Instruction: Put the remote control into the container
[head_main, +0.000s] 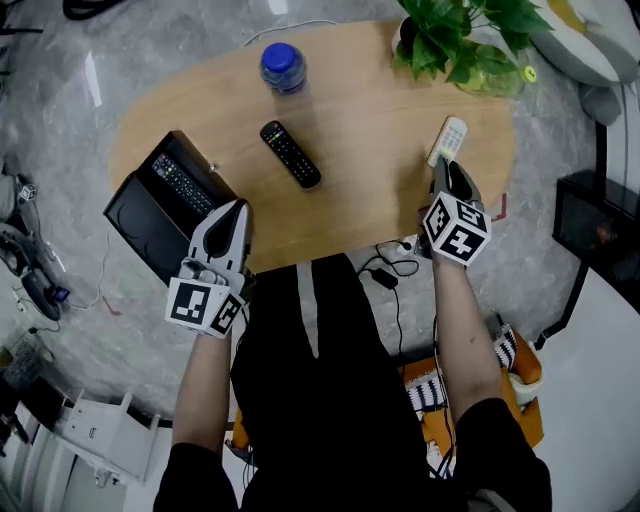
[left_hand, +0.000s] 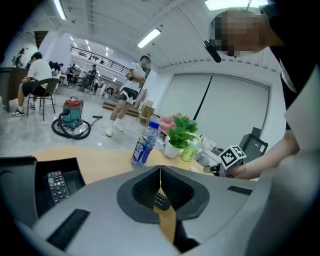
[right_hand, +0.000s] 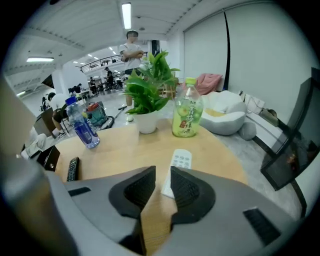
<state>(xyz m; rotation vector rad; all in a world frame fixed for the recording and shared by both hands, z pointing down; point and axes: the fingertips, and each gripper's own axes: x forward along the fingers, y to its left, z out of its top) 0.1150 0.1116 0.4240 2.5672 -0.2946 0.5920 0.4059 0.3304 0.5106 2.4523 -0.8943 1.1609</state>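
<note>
A black remote (head_main: 291, 153) lies in the middle of the oval wooden table (head_main: 370, 200). A white remote (head_main: 448, 140) lies near the table's right edge. The black container (head_main: 135, 215) stands at the left end with another black remote (head_main: 182, 187) inside it. My left gripper (head_main: 238, 207) is shut and empty, at the table's near edge just right of the container (left_hand: 20, 185). Past its tips (left_hand: 160, 169) the black remote (left_hand: 161, 201) shows. My right gripper (head_main: 447, 166) is open a little, its tips (right_hand: 163, 172) just short of the white remote (right_hand: 177, 167), nothing between them.
A blue-capped water bottle (head_main: 283, 67) stands at the table's far side. A potted plant (head_main: 455, 35) and a green drink bottle (right_hand: 187, 115) stand at the far right. Cables (head_main: 385, 270) lie on the floor under the near edge. People stand in the hall behind.
</note>
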